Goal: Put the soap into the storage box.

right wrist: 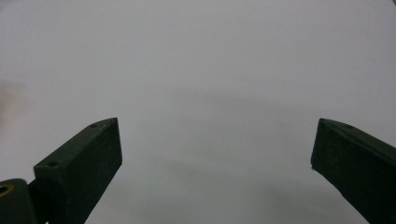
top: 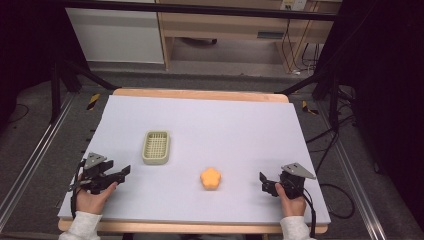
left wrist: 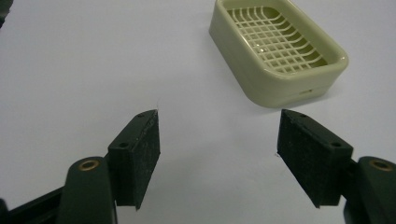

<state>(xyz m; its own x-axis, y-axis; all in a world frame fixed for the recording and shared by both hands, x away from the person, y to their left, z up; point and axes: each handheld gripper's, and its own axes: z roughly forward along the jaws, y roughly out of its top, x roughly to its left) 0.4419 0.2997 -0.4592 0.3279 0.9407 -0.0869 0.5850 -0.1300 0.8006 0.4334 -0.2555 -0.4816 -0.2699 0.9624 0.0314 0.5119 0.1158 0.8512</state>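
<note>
Nearest, the left tool point(top: 124, 171) and right tool point(top: 263, 181) rest on the surface point(top: 240, 125), jaws spread and empty, likely poised to start. Between them lies the orange piece point(top: 210, 178); farther left sits the slatted tray point(top: 156, 147), probably its destination.

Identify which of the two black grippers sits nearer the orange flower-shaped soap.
The right gripper: a shorter stretch of bare table separates it from the orange flower-shaped soap than the left gripper.

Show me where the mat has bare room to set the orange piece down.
Free: the far half of the mat beyond the basket, and the stretch between the orange piece and the right gripper. Tighter between basket and left gripper.
</note>
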